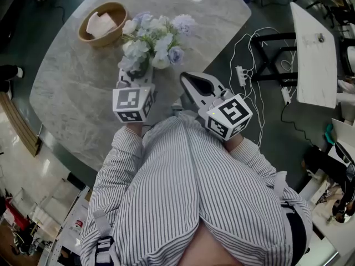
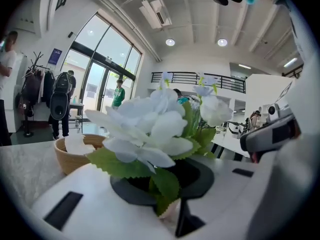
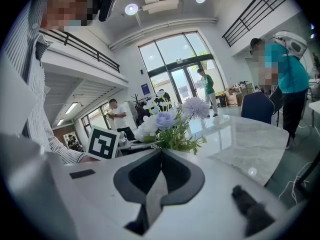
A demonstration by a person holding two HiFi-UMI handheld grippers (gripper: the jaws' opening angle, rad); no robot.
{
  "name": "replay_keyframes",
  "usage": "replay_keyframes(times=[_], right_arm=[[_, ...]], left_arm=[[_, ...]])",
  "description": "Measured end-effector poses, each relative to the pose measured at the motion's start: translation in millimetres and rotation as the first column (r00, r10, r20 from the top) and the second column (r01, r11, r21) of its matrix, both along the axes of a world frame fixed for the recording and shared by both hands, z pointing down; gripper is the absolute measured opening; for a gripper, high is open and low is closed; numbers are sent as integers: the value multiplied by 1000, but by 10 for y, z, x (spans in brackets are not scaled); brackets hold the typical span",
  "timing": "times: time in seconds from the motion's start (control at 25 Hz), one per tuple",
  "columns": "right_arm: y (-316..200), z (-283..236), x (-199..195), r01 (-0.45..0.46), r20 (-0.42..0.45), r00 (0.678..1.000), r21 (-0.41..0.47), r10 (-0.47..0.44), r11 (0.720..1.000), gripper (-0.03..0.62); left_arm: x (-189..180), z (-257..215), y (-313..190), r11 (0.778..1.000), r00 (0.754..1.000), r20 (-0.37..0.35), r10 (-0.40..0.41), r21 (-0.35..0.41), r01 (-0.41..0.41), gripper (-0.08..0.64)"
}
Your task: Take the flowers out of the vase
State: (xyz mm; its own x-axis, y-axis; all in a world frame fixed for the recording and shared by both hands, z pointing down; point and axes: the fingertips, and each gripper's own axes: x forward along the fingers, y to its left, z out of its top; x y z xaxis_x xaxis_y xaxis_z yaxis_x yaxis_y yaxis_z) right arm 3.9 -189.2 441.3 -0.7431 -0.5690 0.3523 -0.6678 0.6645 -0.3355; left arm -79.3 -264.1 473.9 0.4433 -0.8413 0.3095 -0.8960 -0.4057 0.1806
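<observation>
Gripping flowers (image 2: 150, 129), L fingers (image 2: 90, 204), tissue (image 1: 101, 22) in bowl (image 1: 87, 36)

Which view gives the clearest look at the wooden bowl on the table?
The head view: the bowl shows whole from above, something white inside, near the flowers. The left gripper view catches only part of its side, low behind the flowers' leaves. The right gripper view does not show it.

table (image 1: 72, 93): glossy marble | bowl (image 1: 83, 35): matt wood | flowers (image 1: 152, 40): cloth
</observation>
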Motion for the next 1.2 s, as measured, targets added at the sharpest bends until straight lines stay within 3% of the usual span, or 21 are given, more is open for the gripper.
replay_keyframes(times=[0.8,1.2], right_arm=[[61,-161,-13,22,14,1000,41,-23,999,14],[25,-327,-119,47,39,998,87,-51,995,15]], left_arm=[[-21,-281,72,999,999,-39,-16,31,17,48],[-83,-469,106,998,994,-103,-43,51,49,44]])
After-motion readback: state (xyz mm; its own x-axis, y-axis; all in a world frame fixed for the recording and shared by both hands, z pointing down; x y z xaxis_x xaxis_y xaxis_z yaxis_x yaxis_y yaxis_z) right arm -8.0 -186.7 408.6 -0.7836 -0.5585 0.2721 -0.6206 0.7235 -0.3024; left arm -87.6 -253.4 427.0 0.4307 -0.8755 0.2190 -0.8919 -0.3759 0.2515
